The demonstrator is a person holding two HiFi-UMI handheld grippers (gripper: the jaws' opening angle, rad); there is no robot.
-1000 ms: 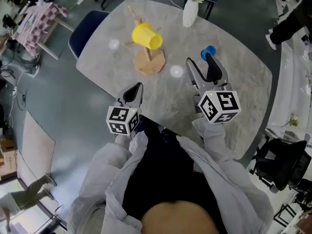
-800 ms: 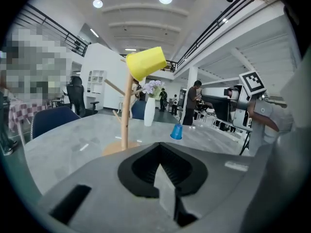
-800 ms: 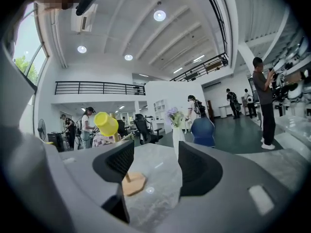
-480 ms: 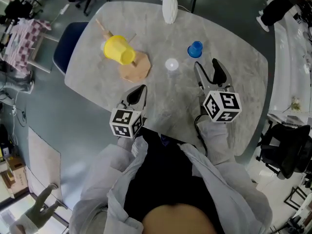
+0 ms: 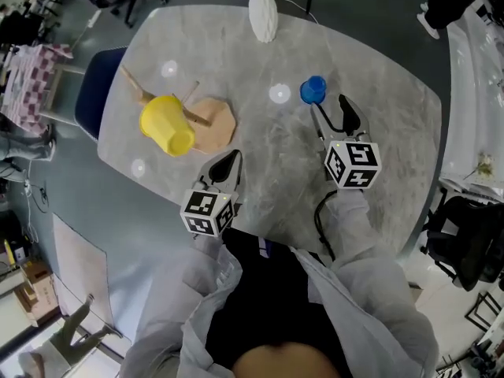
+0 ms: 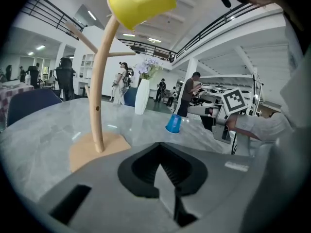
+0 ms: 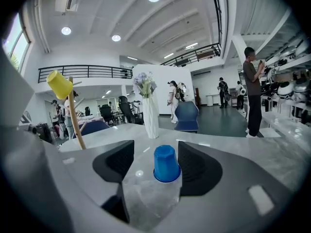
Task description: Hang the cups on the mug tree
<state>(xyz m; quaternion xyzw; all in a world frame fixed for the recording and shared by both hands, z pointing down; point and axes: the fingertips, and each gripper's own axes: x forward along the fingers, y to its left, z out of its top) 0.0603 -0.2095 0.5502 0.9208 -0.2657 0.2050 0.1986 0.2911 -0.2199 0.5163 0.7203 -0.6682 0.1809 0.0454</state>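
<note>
A wooden mug tree (image 5: 209, 124) stands on the left half of the grey marble table (image 5: 378, 124), and a yellow cup (image 5: 167, 124) hangs on one of its pegs. An upturned blue cup (image 5: 313, 90) stands on the table just ahead of my right gripper (image 5: 330, 106). The right gripper view shows that blue cup (image 7: 166, 165) centred before the open right gripper (image 7: 155, 148), with neither pad touching it. My left gripper (image 5: 226, 164) rests shut and empty near the front edge. In the left gripper view its jaws (image 6: 164, 171) are together, with the mug tree (image 6: 99, 96) and yellow cup (image 6: 141, 4) ahead.
A white vase (image 5: 264, 18) with flowers stands at the table's far edge. A blue chair (image 5: 90, 85) sits beyond the left side. Several people and office chairs are in the background hall. The table edge lies close under the left gripper.
The head view has swung, so the table contents sit further left. The right gripper has closed in on the blue cup over the last half second. The left gripper stays shut.
</note>
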